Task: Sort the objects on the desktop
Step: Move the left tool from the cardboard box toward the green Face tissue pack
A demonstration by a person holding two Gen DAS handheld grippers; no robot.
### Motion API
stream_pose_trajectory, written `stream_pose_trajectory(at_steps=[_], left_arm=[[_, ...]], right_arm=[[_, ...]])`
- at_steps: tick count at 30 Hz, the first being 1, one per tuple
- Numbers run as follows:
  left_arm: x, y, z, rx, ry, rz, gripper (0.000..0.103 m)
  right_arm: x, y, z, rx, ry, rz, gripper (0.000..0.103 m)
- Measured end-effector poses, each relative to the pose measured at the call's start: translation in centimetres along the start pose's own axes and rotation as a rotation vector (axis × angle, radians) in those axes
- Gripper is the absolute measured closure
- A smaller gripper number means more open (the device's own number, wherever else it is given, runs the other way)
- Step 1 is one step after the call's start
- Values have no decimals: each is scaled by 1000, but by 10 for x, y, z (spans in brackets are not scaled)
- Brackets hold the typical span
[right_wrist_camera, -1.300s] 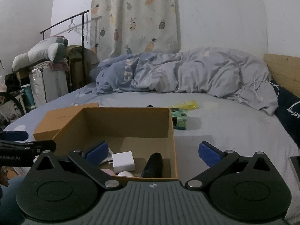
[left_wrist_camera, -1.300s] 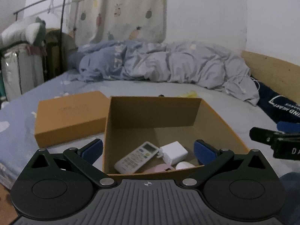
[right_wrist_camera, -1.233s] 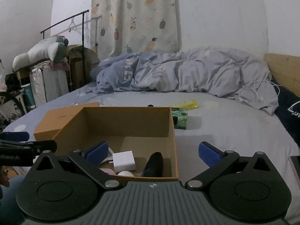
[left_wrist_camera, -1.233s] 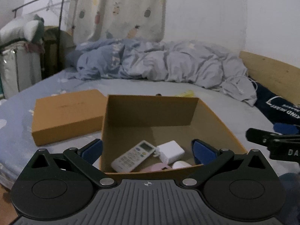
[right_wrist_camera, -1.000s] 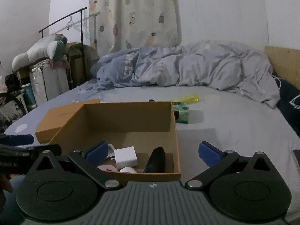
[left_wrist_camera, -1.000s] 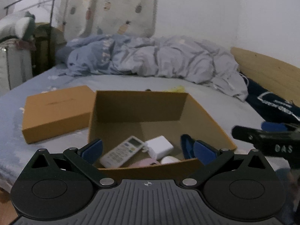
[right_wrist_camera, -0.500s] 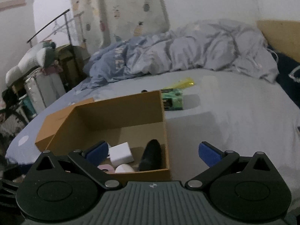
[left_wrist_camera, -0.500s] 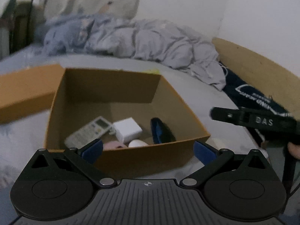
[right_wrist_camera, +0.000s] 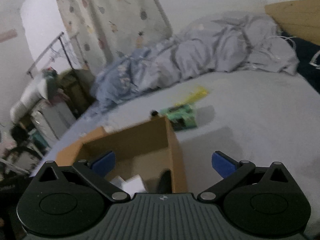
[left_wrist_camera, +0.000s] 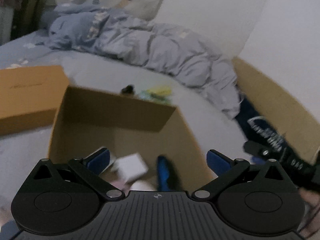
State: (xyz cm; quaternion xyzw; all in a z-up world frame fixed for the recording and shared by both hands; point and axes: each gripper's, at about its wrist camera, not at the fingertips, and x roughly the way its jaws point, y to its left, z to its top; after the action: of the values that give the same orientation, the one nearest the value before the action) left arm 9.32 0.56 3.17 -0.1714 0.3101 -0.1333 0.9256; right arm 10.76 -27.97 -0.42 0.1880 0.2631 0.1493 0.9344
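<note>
Left gripper (left_wrist_camera: 158, 159) is held low over the near edge of the box (left_wrist_camera: 124, 110), tilted, its blue pads (left_wrist_camera: 99, 159) spread wide with nothing between them. Right gripper (right_wrist_camera: 163, 161) hangs over the box's right wall, rolled to one side, its jaws likewise wide apart and empty; in the left view it shows as a blurred black bar at the right margin. Both views are motion-blurred. The box is plain brown cardboard, open-topped and square-cornered, standing on the bed (right_wrist_camera: 250, 120). On its floor at the near end lie a white block-shaped charger (left_wrist_camera: 131, 167), a dark blue elongated item (left_wrist_camera: 163, 173) upright against the right wall, and pale pink and white shapes too blurred to identify. Just beside the box on the left lies a flat orange lid (left_wrist_camera: 28, 96) with faint print. Beyond the far wall, on the sheet, sit a green packet (right_wrist_camera: 181, 117), a yellow wrapper (right_wrist_camera: 195, 94) and a small dark object (right_wrist_camera: 154, 113). The sheet is smooth, pale grey-blue. Farther back, a crumpled quilt (right_wrist_camera: 210, 54) lies along a wooden headboard (right_wrist_camera: 296, 19). A pineapple-print curtain (right_wrist_camera: 112, 20) hangs on the white wall, with a clothes rail (right_wrist_camera: 50, 50) and piled clutter to its left.
</note>
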Motion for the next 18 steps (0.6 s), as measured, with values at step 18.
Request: stream_pose_trajectory(at_steps=[18], left_arm=[[67, -51, 219, 62, -118, -79, 0]], right_arm=[[40, 10, 198, -52, -116, 212, 0]])
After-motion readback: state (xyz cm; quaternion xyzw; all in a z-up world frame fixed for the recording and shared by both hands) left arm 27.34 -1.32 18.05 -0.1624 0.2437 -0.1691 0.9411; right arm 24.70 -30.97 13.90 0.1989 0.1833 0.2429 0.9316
